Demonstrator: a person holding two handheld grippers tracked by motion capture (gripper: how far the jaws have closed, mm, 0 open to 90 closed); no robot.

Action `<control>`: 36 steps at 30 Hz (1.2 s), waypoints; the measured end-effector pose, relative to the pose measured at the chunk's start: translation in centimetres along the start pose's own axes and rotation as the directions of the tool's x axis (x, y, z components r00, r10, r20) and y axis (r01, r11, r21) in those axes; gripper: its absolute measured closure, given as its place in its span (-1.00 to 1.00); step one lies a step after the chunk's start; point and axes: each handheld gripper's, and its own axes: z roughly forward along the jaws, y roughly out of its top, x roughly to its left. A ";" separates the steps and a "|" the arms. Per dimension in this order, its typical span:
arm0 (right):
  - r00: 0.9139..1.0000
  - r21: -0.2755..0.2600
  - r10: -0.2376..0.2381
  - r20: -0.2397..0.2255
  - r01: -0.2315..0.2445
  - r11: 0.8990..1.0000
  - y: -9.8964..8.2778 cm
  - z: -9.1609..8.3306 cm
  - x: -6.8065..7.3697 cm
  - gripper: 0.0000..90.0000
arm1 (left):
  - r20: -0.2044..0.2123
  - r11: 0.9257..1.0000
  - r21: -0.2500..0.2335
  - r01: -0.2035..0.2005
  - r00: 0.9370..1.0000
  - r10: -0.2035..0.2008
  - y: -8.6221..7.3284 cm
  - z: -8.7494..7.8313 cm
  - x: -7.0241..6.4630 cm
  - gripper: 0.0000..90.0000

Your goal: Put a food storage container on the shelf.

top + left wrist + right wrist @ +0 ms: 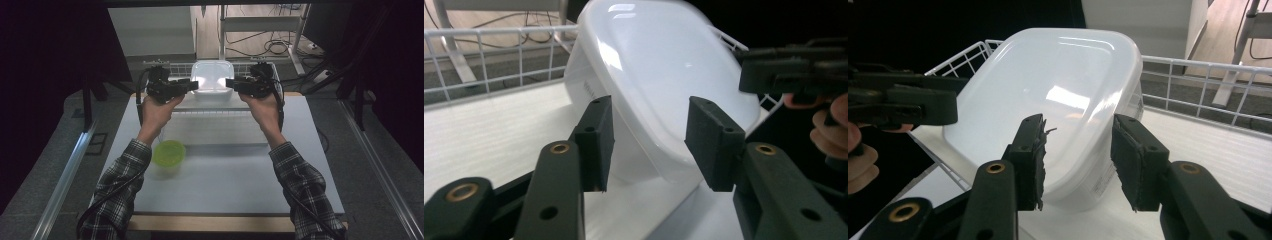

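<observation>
Dark curtains hem the room on both sides, w/ cables on the floor past the far end of the pale table (pixel 225 180). At that far edge sits a white wire basket (pixel 484 60), and a white lidded plastic tub (pixel 212 75) rests in it, lid on, looking tilted in both gripper views. Judging by the scene, the tub has been set into the basket, so the placing looks basically done; what's left seems to be backing off, and perhaps dealing w/ the green bowl (pixel 169 152) that sits alone on the table near the person's left forearm. Left gripper (pixel 192 85) and right gripper (pixel 231 83) face each other across the tub at about the same height, jaws pointing inward, one at each side. Left hand (pixel 157 107) and right hand (pixel 265 107) are stretched well forward, forearms in plaid sleeves, wrists bent inward. Both pairs of jaws stand apart: in each gripper view the pads frame the tub's edge w/ a gap, not pressing on it, though hard to be sure as the white plastic glares.
</observation>
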 end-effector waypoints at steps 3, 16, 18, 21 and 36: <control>1.000 -0.003 0.012 0.000 -0.012 1.000 0.1 0.2 -0.2 0.25 | -0.009 1.000 -0.003 0.004 1.000 -0.004 0.2 0.2 0.2 0.12; 1.000 -0.026 0.017 0.014 -0.017 1.000 0.5 0.2 -0.6 0.02 | -0.035 0.999 -0.036 -0.038 0.999 0.036 0.7 0.3 0.3 -0.33; 1.000 -0.035 0.008 -0.006 -0.008 0.999 0.4 -0.2 -0.5 -0.06 | -0.015 0.998 -0.038 -0.055 0.998 0.054 0.6 -0.1 -0.1 -0.40; 1.000 -0.032 -0.010 -0.028 0.009 0.999 0.1 -0.8 -0.2 -0.17 | -0.005 0.997 -0.031 -0.077 0.997 0.077 0.3 -0.4 -0.5 -0.52; 0.991 -0.018 -0.110 -0.077 0.109 0.994 -3.3 -3.1 1.6 -0.57 | 0.010 0.974 0.020 -0.227 0.974 0.227 -4.4 -3.3 -1.7 -0.88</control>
